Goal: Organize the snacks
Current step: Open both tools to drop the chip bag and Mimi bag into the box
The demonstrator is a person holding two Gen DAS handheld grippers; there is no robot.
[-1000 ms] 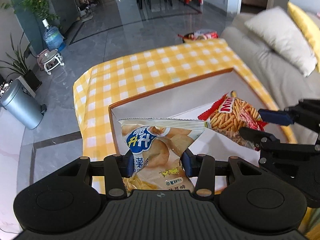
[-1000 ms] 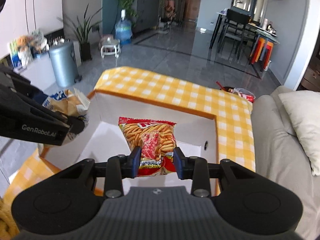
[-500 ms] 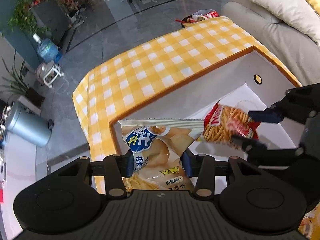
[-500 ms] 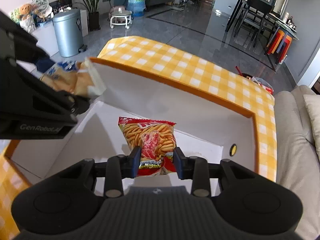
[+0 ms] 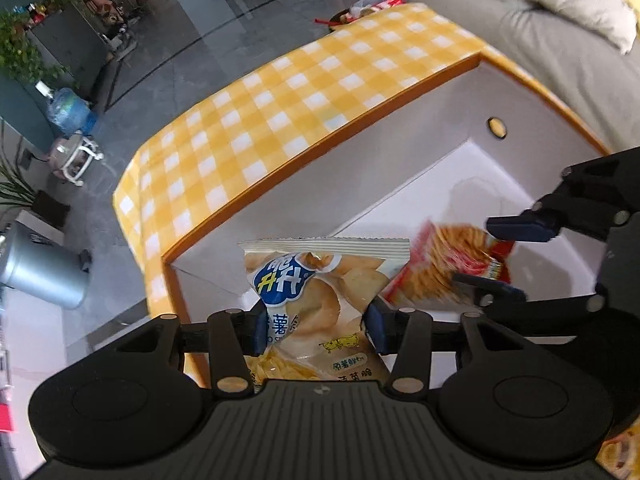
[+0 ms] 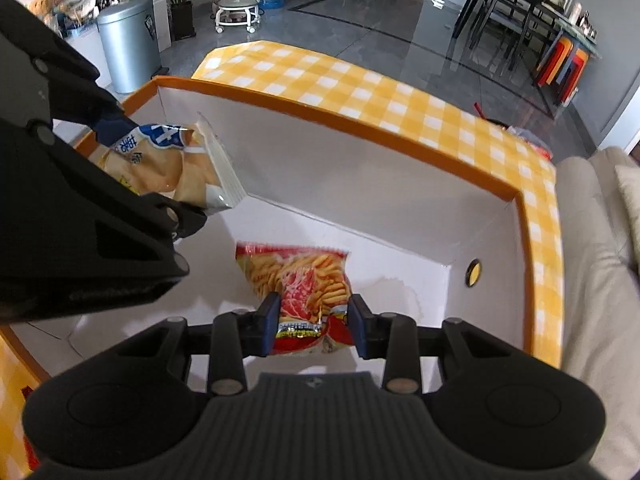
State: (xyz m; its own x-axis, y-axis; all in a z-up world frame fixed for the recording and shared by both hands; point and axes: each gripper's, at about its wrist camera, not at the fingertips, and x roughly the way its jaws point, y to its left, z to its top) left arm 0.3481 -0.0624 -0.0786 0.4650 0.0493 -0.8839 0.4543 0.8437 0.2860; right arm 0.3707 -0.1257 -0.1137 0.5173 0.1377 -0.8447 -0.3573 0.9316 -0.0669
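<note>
While box (image 6: 400,216) gapes below, chip bag (image 5: 316,296) between left fingers (image 5: 256,330).

Table draped in yellow-and-white checked cloth (image 6: 360,92), spanning frame centre. On it: large open white cardboard box with orange rim (image 6: 360,184), occupying centre to lower right; round hole in right wall.

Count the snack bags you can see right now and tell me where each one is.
2. The potato chip bag sits between the left gripper's jaws; the red stick-snack bag is in the right gripper. Both hang over the white box. Others may be hidden.
</note>
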